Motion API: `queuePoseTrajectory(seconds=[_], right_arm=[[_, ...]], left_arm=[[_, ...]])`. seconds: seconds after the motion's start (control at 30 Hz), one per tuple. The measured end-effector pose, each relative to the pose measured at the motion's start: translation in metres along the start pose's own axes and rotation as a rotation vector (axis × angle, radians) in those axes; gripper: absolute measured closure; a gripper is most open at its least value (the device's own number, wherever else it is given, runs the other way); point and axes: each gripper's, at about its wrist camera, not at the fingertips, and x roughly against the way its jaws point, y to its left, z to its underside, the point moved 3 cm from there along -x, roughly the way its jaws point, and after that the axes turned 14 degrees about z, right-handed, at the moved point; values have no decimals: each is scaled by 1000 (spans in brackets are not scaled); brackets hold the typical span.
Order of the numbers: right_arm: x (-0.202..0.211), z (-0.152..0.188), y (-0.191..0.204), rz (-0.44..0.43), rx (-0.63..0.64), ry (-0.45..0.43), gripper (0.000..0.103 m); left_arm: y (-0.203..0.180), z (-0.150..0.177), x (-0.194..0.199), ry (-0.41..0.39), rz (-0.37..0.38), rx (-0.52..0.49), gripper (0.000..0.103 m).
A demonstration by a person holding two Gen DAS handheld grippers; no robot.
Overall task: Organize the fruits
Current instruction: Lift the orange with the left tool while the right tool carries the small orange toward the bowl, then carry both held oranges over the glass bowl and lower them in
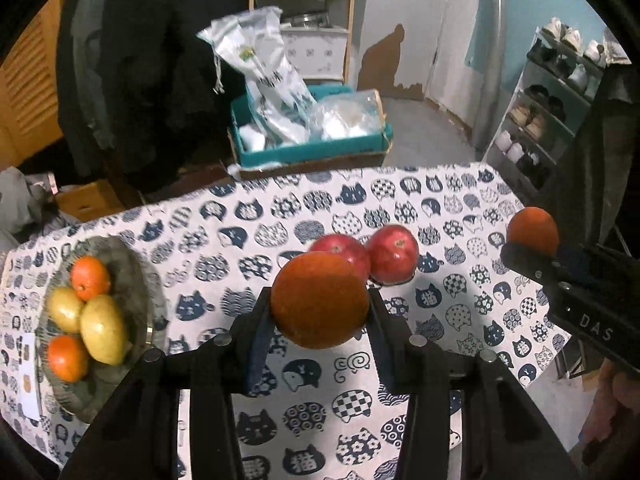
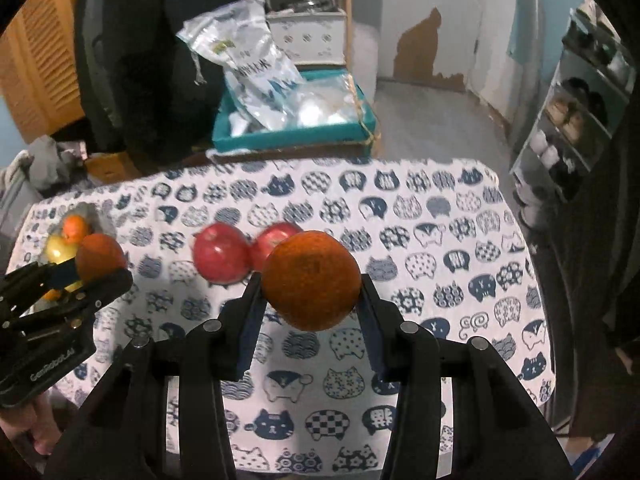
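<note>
My left gripper (image 1: pixel 320 306) is shut on an orange (image 1: pixel 319 300) and holds it above the cat-print tablecloth (image 1: pixel 280 392). My right gripper (image 2: pixel 311 288) is shut on a second orange (image 2: pixel 311 280), also above the cloth. Each shows in the other's view: the right gripper's orange (image 1: pixel 533 230) at the right, the left gripper's orange (image 2: pixel 100 257) at the left. Two red apples (image 1: pixel 392 254) lie together on the cloth just beyond both grippers; they also show in the right wrist view (image 2: pixel 219 253). A grey plate (image 1: pixel 128 268) at the left holds two small oranges (image 1: pixel 90 278) and two yellow fruits (image 1: pixel 103 329).
A teal box (image 1: pixel 308 150) with plastic bags stands behind the table's far edge. A shoe rack (image 1: pixel 552 112) is at the right. A dark coat (image 1: pixel 132 60) hangs at the back left. A white card (image 1: pixel 28 376) lies beside the plate.
</note>
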Motion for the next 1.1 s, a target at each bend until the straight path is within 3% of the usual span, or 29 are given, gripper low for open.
queuePoseTrajectory(seconds=[0.47,1.1], right_arm=[[50,-31,49,-74,61,-122,58],[50,-55,183,-210,222,-122,58]], left_arm=[[39,-7,63,-102,-56,23,58],[142,14,105,-147,-182,177,58]])
